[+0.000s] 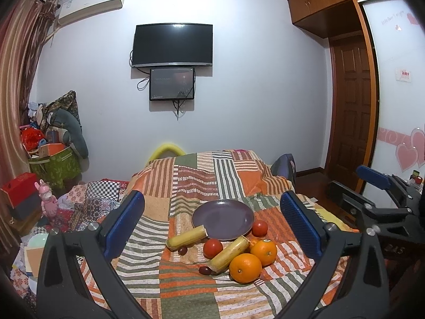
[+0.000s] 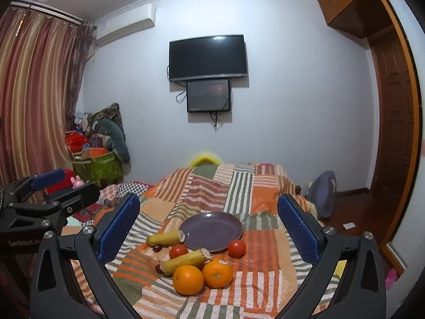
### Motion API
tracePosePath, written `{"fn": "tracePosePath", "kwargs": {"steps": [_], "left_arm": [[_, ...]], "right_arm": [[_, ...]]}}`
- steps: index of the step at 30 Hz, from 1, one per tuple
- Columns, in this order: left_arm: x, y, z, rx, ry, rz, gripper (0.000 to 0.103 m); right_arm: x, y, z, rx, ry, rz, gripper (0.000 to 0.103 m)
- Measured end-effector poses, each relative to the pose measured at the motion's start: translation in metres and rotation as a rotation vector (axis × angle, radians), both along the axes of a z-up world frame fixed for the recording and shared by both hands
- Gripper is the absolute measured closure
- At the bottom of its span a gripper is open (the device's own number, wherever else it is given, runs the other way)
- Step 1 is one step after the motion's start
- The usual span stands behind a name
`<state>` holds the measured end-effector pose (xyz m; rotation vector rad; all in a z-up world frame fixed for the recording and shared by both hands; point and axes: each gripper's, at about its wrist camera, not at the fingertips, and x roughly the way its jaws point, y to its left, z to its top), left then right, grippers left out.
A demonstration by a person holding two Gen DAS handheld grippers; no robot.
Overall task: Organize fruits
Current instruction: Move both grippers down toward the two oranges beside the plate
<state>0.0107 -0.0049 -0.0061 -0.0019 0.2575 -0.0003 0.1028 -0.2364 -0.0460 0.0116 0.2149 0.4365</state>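
here both hand-held grippers, left (image 1: 212, 220) and right (image 2: 208, 223), hover wide open and empty, fruits (image 1: 245, 267) and plate (image 1: 222, 219) just beyond on the quilted bed (image 1: 186, 180); tv (image 1: 172, 45) on far wall.

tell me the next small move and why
Probably lower the right gripper onto the near orange and close on it. Both grippers are open and empty, with the left gripper also hovering. The plate is bare, and all the fruit lies on the quilt in front of it. That orange is nearest and unobstructed.
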Motion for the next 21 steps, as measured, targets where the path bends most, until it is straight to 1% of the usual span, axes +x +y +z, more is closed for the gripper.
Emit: {"fn": "tracePosePath", "kwargs": {"steps": [1,2,4,5,6,7,8,10,12,15,17,21], "left_arm": [[0.002,-0.001,-0.001,0.006,0.007,-0.001,0.007],[0.006,-0.001,-0.002,0.009,0.017,-0.003,0.011],[0.011,-0.001,-0.004,0.005,0.040,-0.008,0.013],[0.016,-0.001,-0.007,-0.001,0.058,-0.011,0.016],[0.020,-0.001,-0.009,-0.005,0.071,-0.014,0.017],[0.025,-0.001,-0.012,-0.006,0.090,-0.019,0.019],[0.029,-0.002,-0.016,-0.006,0.110,-0.027,0.021],[0.040,-0.004,-0.024,-0.003,0.153,-0.050,0.022],[0.050,-0.006,-0.034,0.003,0.191,-0.064,0.022],[0.066,-0.011,-0.053,0.012,0.267,-0.086,0.022],[0.075,-0.014,-0.066,0.014,0.308,-0.090,0.022],[0.092,-0.017,-0.093,-0.013,0.405,-0.104,0.022]], "right_arm": [[0.003,0.000,-0.002,-0.005,0.011,0.003,0.013],[0.006,0.000,-0.003,-0.009,0.021,0.007,0.015],[0.012,-0.001,-0.006,-0.011,0.044,0.021,0.020],[0.016,-0.002,-0.008,-0.015,0.060,0.034,0.022],[0.018,-0.002,-0.009,-0.021,0.065,0.040,0.026],[0.022,-0.003,-0.010,-0.036,0.070,0.047,0.030],[0.025,-0.002,-0.011,-0.054,0.075,0.054,0.031],[0.033,-0.001,-0.014,-0.100,0.095,0.064,0.039],[0.041,0.000,-0.020,-0.136,0.127,0.081,0.044],[0.052,-0.001,-0.035,-0.174,0.192,0.108,0.047],[0.056,0.000,-0.046,-0.194,0.233,0.117,0.047],[0.063,-0.001,-0.064,-0.225,0.309,0.121,0.047]]}}
